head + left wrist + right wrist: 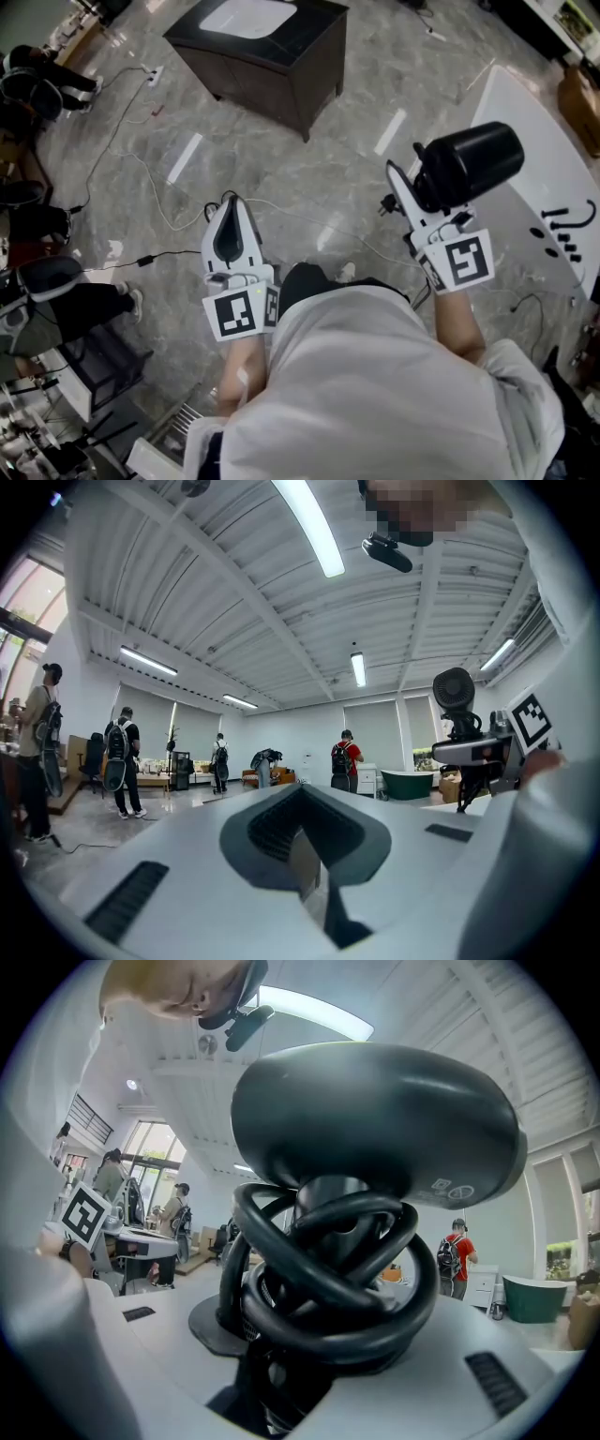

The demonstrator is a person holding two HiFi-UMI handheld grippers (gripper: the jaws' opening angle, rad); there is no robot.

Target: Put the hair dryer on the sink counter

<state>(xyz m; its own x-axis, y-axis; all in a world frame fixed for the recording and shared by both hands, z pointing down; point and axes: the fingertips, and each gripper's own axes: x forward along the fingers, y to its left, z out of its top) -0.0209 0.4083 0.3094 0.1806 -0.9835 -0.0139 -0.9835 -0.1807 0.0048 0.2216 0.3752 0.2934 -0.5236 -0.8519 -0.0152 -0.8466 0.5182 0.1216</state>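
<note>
The black hair dryer (469, 164) has its cord coiled round the handle (328, 1269), and its barrel (375, 1119) fills the top of the right gripper view. My right gripper (412, 192) is shut on the handle and holds the dryer level over the grey floor. The left gripper (232, 214) points forward at the left, its white jaws together with nothing between them (305, 855). The sink counter (309, 56), a dark cabinet with a white basin (248, 17), stands ahead at the top of the head view, well away from both grippers.
A white bathtub (525, 150) with black fittings (562, 230) lies close on the right. Cables (141, 169) and a power strip (152, 73) cross the marble floor on the left. Seated people and chairs (37, 281) line the left edge. Several people (345, 761) stand farther off.
</note>
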